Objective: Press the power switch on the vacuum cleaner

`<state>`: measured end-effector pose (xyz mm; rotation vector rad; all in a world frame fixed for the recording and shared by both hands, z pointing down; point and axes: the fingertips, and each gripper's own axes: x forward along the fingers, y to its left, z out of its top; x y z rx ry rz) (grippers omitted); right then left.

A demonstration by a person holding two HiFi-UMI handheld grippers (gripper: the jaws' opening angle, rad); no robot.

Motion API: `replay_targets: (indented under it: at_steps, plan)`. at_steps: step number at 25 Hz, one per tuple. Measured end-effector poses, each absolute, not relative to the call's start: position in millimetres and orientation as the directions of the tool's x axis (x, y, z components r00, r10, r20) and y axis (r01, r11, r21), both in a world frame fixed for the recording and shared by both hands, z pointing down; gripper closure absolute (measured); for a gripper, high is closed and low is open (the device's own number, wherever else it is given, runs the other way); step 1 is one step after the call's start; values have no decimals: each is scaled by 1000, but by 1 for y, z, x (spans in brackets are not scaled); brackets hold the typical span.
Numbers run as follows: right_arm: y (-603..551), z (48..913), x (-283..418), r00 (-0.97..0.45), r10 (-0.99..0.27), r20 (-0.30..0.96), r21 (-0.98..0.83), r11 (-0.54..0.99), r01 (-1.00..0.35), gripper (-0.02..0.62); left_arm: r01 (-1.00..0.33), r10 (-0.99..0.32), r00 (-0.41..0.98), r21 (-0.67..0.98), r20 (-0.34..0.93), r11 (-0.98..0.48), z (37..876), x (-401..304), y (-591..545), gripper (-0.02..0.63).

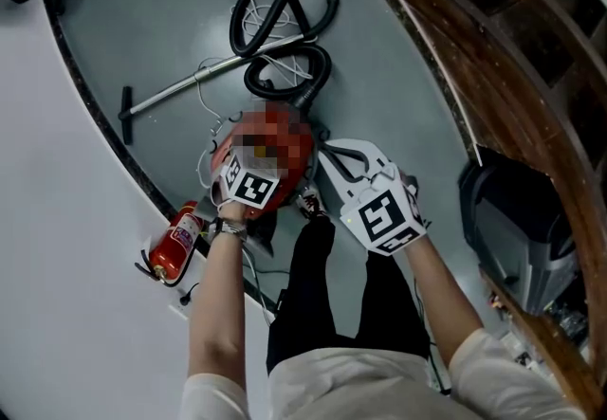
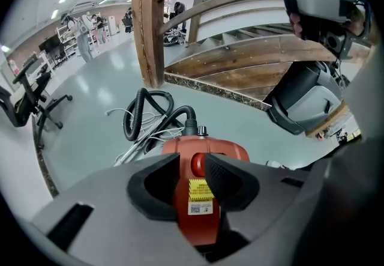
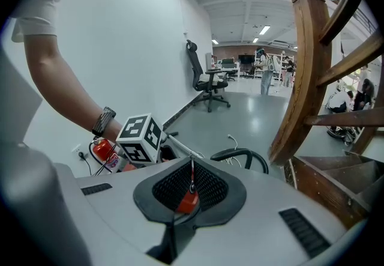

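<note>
The red vacuum cleaner (image 1: 285,183) sits on the grey floor below me, partly under a mosaic patch. Its black hose (image 1: 285,10) and metal wand (image 1: 185,86) lie beyond it. My left gripper (image 2: 192,176) hangs just over the red body (image 2: 207,149) with its jaws open. A round red button (image 2: 197,164) and a yellow label (image 2: 201,189) show in the gap between the black pads. Its marker cube (image 1: 252,187) covers the vacuum's top. My right gripper (image 1: 329,153) waits to the right of the vacuum, jaws shut with nothing held; red shows through the slit (image 3: 188,200).
A red fire extinguisher (image 1: 176,246) lies by the white wall at the left. A wooden stair railing (image 1: 493,58) curves along the right, with a grey and black machine (image 1: 517,219) below it. A white cable (image 1: 248,6) tangles with the hose. An office chair (image 2: 27,102) stands far left.
</note>
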<state>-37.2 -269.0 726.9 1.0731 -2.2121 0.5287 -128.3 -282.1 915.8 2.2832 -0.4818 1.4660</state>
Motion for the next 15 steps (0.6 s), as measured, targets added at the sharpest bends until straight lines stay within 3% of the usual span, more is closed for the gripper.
replay_targets:
  at_steps: [15]
  plan:
    - [-243,739,-22,-467,-533,706,-96,581,-808,565,-477,-89,350,95,933,-874,920,-129,-284,477]
